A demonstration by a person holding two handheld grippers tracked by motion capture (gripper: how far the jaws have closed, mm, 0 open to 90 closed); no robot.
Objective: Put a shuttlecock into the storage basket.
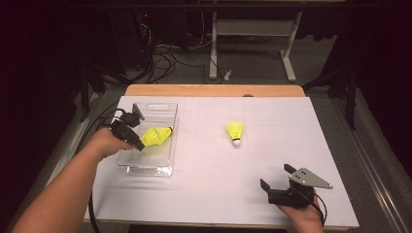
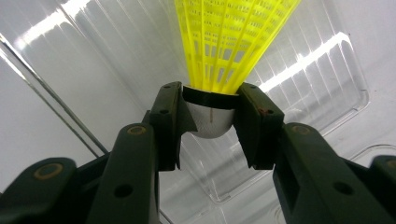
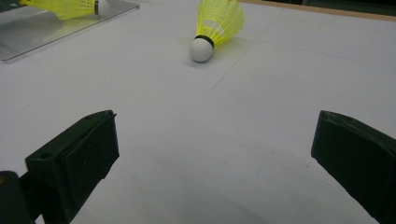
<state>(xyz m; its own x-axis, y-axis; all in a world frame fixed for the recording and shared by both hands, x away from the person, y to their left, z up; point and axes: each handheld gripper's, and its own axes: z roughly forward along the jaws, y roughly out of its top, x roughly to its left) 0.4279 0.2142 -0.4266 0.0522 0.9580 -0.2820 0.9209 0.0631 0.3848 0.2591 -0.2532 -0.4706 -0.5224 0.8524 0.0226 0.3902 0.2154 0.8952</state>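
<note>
Nearest the high view, at the bottom right, the right claw [image 1: 276, 176] rests in the person's hand low over the white surface [image 1: 252, 160], its black jaws spread wide with nothing between them. A grey three-cornered plate sits on top of it. In the right gripper view those two jaws stand far apart at the lower corners, and beyond them a yellow plastic shuttlecock with a white rounded cork [image 3: 215, 25] lies on its side on the bare sheet, well apart from the claw.

Over on the left, the left claw [image 1: 140, 143] reaches into a clear rectangular plastic tray [image 1: 160, 170] that sits on the white sheet near its left edge. It is pinching a second yellow shuttlecock [image 1: 156, 135] by the cork: in the left gripper view the white cork [image 2: 209, 120] sits squeezed between the two black pads, with the yellow mesh skirt fanning away from the claw over the tray's ribbed, shiny floor. The skirt points toward the middle of the surface, inside the tray's walls. Whether it touches the tray floor I cannot tell.

A wooden edge [image 1: 214, 90] shows beyond the far side of the sheet.
</note>
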